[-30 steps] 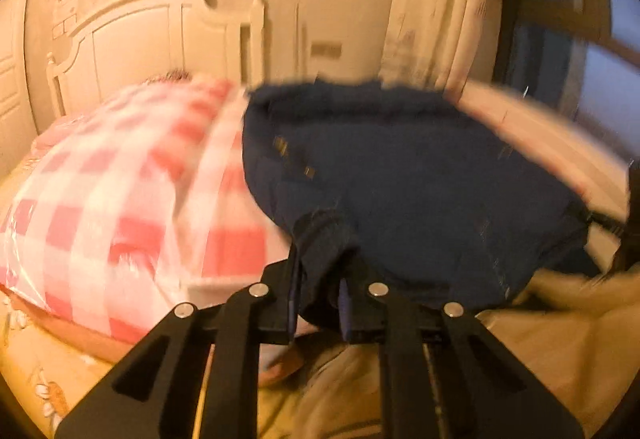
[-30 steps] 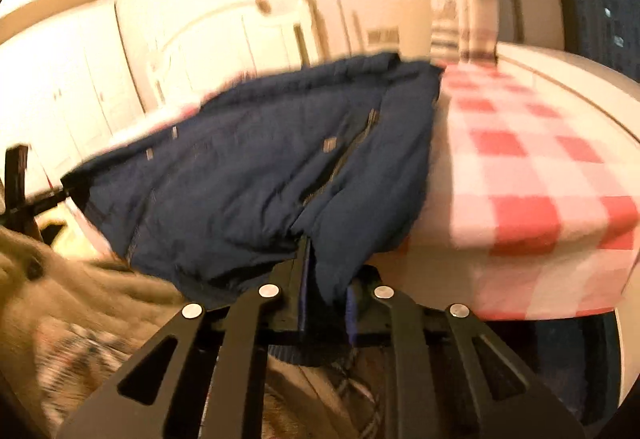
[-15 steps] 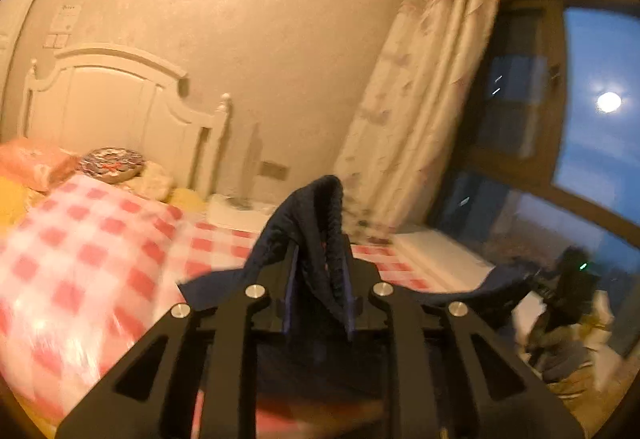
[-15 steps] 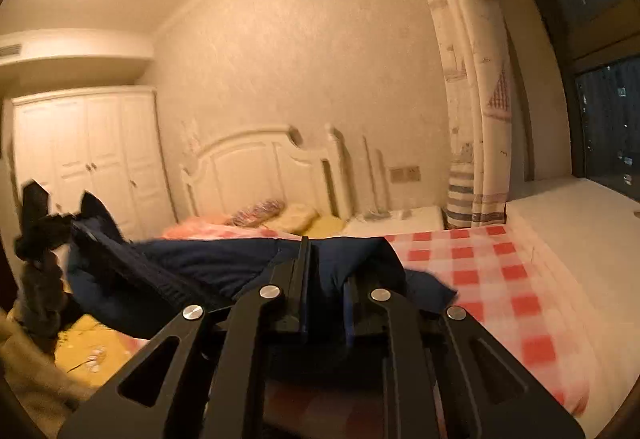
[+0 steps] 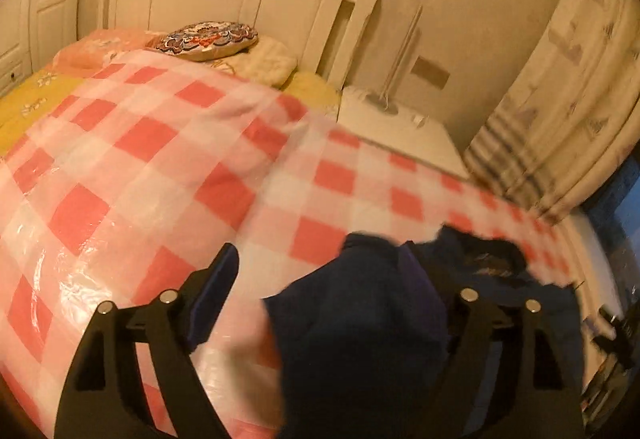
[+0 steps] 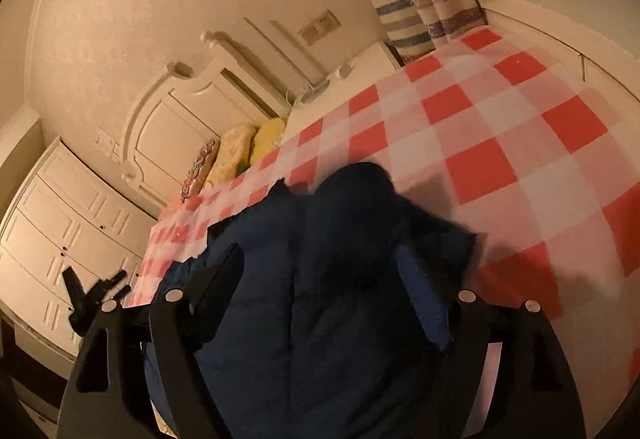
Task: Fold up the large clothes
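Release observed: both tools, left tool and right tool, have just been opening and grip nothing. Dark navy quilted garment lies between their jaws on the red-checked plastic-covered bed, apparently thrown forward to spread it for folding.

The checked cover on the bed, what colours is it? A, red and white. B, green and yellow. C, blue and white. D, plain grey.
A: the checked cover shows red and white squares in both wrist views, with the dark navy garment lying on it.
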Motion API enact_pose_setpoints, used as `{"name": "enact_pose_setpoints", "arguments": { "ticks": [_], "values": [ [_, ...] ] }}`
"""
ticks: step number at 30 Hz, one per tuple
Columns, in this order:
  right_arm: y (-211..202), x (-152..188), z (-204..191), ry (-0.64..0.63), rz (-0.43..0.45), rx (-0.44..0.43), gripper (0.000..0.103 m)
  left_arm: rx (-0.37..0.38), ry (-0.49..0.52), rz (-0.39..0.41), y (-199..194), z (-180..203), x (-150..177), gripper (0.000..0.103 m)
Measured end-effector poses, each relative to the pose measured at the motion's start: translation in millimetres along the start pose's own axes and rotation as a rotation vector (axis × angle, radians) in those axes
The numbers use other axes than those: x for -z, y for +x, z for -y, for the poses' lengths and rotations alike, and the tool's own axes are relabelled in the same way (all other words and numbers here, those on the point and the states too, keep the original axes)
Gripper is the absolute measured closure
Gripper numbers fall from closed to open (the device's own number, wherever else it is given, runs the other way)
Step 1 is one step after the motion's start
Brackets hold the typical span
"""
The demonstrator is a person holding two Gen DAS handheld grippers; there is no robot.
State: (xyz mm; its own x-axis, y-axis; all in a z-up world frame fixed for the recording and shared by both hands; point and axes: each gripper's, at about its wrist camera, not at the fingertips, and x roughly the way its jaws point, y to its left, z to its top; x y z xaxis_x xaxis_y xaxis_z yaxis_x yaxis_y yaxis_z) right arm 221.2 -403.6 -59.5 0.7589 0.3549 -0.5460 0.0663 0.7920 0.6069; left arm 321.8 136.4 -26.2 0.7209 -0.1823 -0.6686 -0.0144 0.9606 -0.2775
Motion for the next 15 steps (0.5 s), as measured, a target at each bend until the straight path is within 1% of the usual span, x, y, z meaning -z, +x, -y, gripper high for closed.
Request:
{"name": "enact_pose_setpoints", "arguments": {
  "ticks": [1, 2, 4, 6, 7, 8, 11, 13, 15],
  "values": [
    [1, -1, 4, -0.011, 0.006, 0.035, 0.026, 0.017, 0.007, -0.015, 2, -5, 3, 0.020],
    [2, -6, 8, -0.031, 0.004, 0.077, 0.026, 0.050, 0.015, -0.041, 9, -8, 5, 0.019],
    [8, -9, 13, -0.067, -0.029, 0.101, 0.026, 0.120, 0.045, -0.093, 18, -7, 12, 0.018],
    [18, -12, 10, -0.111, -0.058, 0.118, 0.026, 0.159, 0.081, -0.133, 29, 4, 20, 0.014],
    [25, -14, 7, -0.141, -0.073, 0.128, 0.026, 0.167, 0.100, -0.151, 33, 12, 23, 0.014],
    [32, -16, 1, -0.186, -0.092, 0.147, 0.026, 0.162, 0.125, -0.171, 40, 19, 25, 0.014],
    [47, -19, -9, -0.258, -0.133, 0.181, 0.026, 0.137, 0.169, -0.213, 57, 34, 27, 0.014],
    [57, -24, -9, -0.268, -0.153, 0.198, 0.026, 0.126, 0.175, -0.232, 67, 37, 24, 0.014],
    [68, -29, -5, -0.262, -0.179, 0.192, 0.025, 0.135, 0.149, -0.246, 75, 34, 20, 0.015]
  ]
}}
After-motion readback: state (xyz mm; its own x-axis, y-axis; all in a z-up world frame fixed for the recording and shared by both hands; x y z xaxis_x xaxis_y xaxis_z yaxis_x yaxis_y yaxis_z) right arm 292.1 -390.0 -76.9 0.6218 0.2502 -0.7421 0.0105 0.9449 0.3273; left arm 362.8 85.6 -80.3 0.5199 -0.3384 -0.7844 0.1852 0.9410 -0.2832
